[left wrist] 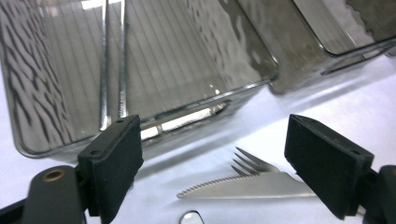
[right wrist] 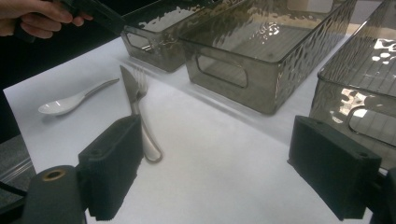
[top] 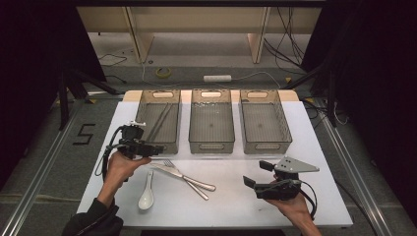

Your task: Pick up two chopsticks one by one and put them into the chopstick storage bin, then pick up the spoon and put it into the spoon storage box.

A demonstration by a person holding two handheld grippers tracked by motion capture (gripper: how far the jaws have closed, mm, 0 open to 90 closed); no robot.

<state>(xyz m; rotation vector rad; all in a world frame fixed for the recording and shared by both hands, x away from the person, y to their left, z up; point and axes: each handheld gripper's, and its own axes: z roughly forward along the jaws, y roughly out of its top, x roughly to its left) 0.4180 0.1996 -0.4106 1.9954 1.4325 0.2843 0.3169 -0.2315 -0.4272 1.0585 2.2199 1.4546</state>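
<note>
Your left gripper (top: 156, 149) hangs just before the near wall of the left bin (top: 158, 120), jaws spread wide with nothing between them. From there, the left gripper view looks down over the knife (left wrist: 252, 187) and the tines of the fork (left wrist: 250, 163), a stance that reads as lining up on the cutlery rather than on the bin.

On the white tabletop (top: 231, 201), the white spoon (top: 146, 192) lies nearest your left hand (top: 122, 166), bowl toward you. Just to its right the knife (top: 184, 178) and fork (top: 189, 183) lie crossed, touching, handles running toward the right; that overlap suggests they are waiting to be sorted one at a time.

Three clear, smoke-tinted bins stand side by side along the far half of the table, handle cut-outs facing you, likely one bin per type of utensil. The left bin holds a pair of thin metal chopsticks (top: 160, 120), lying lengthwise. The middle bin (top: 211, 123) and the right bin (top: 264, 123) show bare floors.

Your right gripper (top: 259, 173) rests low at the near right of the table, well apart from the cutlery, its jaws also wide open and holding nothing. It points left across the table toward the crossed knife and fork, seemingly on standby.
</note>
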